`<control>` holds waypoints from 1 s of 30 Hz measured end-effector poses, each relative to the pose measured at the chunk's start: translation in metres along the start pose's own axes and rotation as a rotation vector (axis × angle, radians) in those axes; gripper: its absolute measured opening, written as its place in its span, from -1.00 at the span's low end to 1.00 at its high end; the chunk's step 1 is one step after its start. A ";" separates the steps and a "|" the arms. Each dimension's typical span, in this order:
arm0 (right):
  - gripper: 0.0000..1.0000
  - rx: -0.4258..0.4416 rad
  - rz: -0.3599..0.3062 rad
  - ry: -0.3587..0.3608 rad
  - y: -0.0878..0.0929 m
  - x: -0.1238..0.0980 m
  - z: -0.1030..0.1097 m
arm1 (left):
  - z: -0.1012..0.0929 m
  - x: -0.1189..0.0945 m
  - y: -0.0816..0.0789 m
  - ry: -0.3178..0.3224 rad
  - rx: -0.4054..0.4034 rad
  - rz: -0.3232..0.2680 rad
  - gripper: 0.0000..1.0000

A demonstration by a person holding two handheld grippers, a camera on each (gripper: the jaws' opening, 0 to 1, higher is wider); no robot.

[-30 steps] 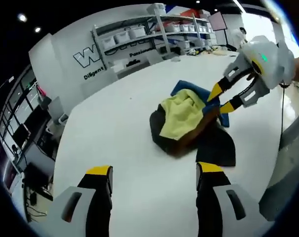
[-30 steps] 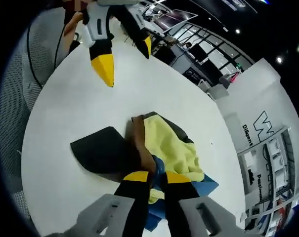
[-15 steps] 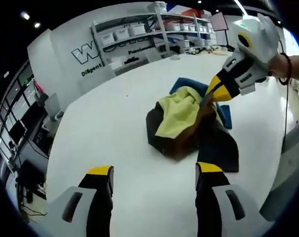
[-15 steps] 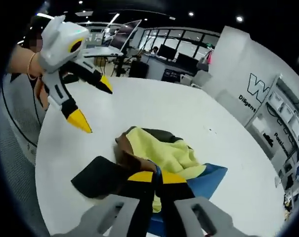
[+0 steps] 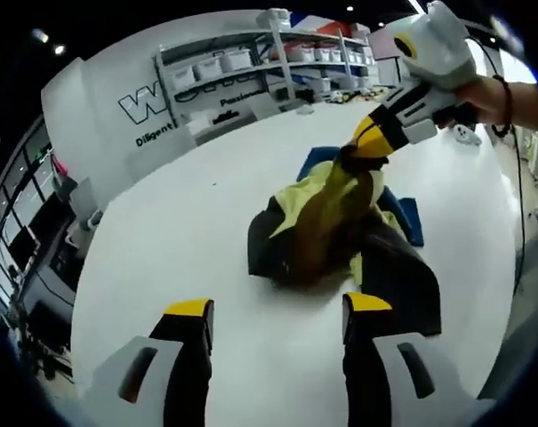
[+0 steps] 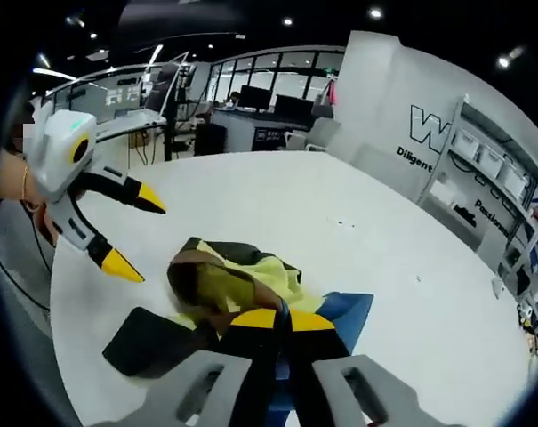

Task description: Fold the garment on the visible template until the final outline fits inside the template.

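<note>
Two grippers, one garment, one template. Right gripper point(image 6: 282, 322): yellow-tipped jaws pressed together on a pinched fold of the crumpled yellow, brown and black garment point(image 5: 326, 227), holding that fold raised above the tabletop; seen from the left gripper view point(image 5: 368, 142), it stands at the far side of the heap with cloth hanging from its tips down toward the table. Left gripper point(image 5: 269, 311): jaws parted, nothing between them, poised over bare surface on the near side of the heap; from the right gripper view point(image 6: 126, 227) it sits well apart from the cloth, its two yellow tips spread. Garment: bunched, not flat, its lifted ridge running from the right gripper's pinch down toward the left gripper's side, so the long axis lies roughly on the line between the two tools; a black portion trails flat on the white round tabletop point(image 5: 180, 222). Blue flat template sheet point(image 6: 344, 313): partly covered, lying under the far end of the garment, just beside the right gripper's tips. Judgement: the right gripper is the nearer tool and already has the cloth; the free lower edge lies ahead of the left gripper's open jaws, so any spreading move would draw that edge away from the held fold.
</note>
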State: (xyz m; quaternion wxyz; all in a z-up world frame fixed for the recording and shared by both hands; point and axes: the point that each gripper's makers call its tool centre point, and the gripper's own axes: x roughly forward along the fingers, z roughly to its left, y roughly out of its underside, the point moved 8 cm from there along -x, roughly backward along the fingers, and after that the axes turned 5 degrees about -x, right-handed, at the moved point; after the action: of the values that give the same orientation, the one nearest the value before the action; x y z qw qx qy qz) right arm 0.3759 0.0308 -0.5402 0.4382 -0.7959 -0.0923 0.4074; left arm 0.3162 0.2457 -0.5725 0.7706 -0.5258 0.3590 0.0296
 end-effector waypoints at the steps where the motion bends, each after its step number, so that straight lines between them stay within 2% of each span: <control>1: -1.00 0.009 0.001 0.010 0.001 0.002 -0.003 | 0.001 0.004 -0.002 0.001 0.017 -0.006 0.11; 5: -1.00 0.037 0.013 0.029 0.007 0.006 -0.013 | 0.006 0.015 -0.007 0.020 0.055 -0.017 0.06; 9: -1.00 0.092 0.021 0.030 0.014 0.010 -0.020 | 0.008 0.027 -0.012 0.059 0.090 -0.033 -0.17; 14: -1.00 0.207 0.013 0.010 0.022 0.014 -0.025 | 0.010 0.039 -0.018 0.093 0.134 -0.052 -0.18; 19: -1.00 0.274 0.001 -0.003 0.027 0.016 -0.028 | 0.008 0.045 -0.023 0.117 0.247 -0.077 -0.29; 23: -1.00 0.298 0.002 -0.007 0.029 0.019 -0.029 | 0.010 0.052 -0.023 0.143 0.233 -0.071 -0.50; 28: -1.00 0.304 0.011 -0.011 0.033 0.022 -0.032 | 0.008 0.055 -0.025 0.180 0.249 -0.072 -0.61; 30: -1.00 0.320 0.008 -0.014 0.034 0.023 -0.033 | 0.007 0.056 -0.026 0.191 0.267 -0.079 -0.70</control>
State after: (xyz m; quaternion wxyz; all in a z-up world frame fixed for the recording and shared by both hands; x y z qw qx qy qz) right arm 0.4074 0.0016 -0.5706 0.5570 -0.7134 -0.0260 0.4244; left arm 0.3727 0.2211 -0.5836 0.7966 -0.4330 0.4102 -0.0986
